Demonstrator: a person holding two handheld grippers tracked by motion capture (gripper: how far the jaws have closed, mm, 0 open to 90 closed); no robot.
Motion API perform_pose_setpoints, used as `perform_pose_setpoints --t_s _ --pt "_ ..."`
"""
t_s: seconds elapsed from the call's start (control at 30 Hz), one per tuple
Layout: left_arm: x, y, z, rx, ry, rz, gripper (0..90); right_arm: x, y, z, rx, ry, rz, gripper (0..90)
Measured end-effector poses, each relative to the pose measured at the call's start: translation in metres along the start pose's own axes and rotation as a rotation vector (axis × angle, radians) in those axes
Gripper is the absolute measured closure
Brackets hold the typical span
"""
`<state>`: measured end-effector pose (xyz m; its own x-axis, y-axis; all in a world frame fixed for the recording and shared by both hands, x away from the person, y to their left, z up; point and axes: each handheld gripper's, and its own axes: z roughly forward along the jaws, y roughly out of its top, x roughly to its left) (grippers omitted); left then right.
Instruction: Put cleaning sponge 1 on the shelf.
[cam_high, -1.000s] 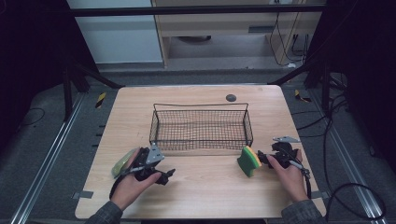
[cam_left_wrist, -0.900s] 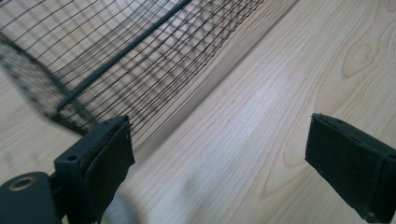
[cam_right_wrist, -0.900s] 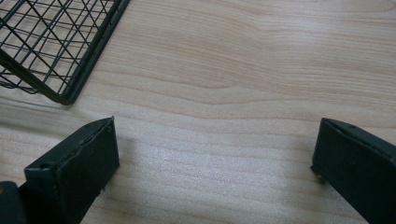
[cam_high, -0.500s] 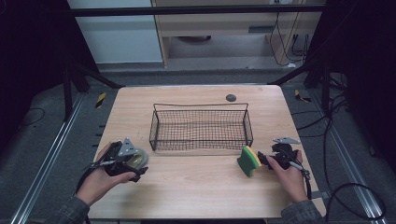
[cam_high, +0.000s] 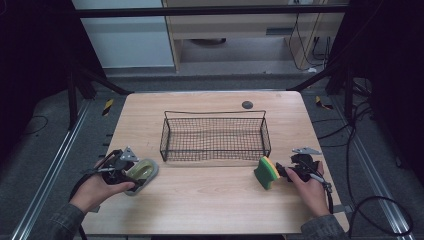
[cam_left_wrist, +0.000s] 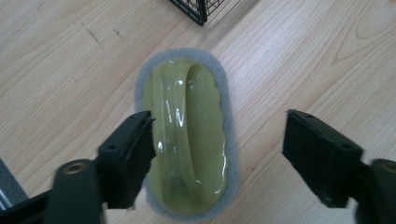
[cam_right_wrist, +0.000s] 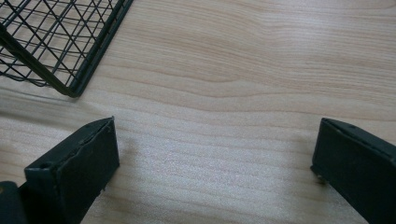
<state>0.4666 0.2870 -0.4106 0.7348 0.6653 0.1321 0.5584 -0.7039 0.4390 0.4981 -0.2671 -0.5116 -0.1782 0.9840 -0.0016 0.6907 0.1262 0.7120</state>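
A: Dark floor and rails are framing a pale wooden desk (cam_high: 210, 200). What is sitting at the left end?

B: Left hand-held gripper (cam_left_wrist: 217, 154) is hovering over a green scrubber (cam_left_wrist: 187, 135) with a grey pad rim, lying flat near the desk's front left corner. Its jaws have just been closing but are standing apart, one over the scrubber's edge, the other over bare wood; nothing is gripped, so released.

A: And in the high view?

B: Scrubber (cam_high: 141, 172) is lying just left of the wire basket (cam_high: 215, 137), apart from it, with the left hand-held gripper (cam_high: 131, 172) at it.

A: Middle?

B: Basket is standing at the desk's centre; a small dark round thing (cam_high: 247, 104) is lying behind it.

A: Right side?

B: Yellow-green sponge (cam_high: 266, 171) is standing on edge near the basket's front right corner. Right hand-held gripper (cam_high: 281, 171) is pointing at it, just beside it. Its own view is showing the jaws (cam_right_wrist: 215, 158) spread wide over bare wood, nothing between them: released.
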Motion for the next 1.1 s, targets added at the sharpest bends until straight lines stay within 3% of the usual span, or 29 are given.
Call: perform_pose_setpoints --t_s 0.17,0.4,0.67,0.73,0.93,1.1 --pt "0.006 0.005 0.0 0.036 -0.019 -0.004 33.2 0.0 0.0 0.0 0.001 0.001 -0.003 0.7" --pt "0.007 0.017 0.006 0.077 -0.013 0.048 34.3 0.0 0.0 0.0 0.002 0.001 -0.001 0.7" --pt "0.015 0.022 0.009 0.097 -0.029 0.029 35.7 -0.001 0.001 0.0 0.005 0.008 -0.009 0.7" --pt "0.014 0.021 0.012 0.135 -0.045 0.042 36.8 -0.001 0.001 0.0 0.006 0.01 -0.011 0.7" --pt "0.02 0.023 0.018 0.178 -0.01 -0.012 38.4 0.0 0.001 0.0 0.008 0.013 -0.01 0.7" --pt "0.029 0.024 0.026 0.221 -0.024 -0.038 41.8 0.0 0.001 -0.001 0.009 0.016 -0.009 0.7"
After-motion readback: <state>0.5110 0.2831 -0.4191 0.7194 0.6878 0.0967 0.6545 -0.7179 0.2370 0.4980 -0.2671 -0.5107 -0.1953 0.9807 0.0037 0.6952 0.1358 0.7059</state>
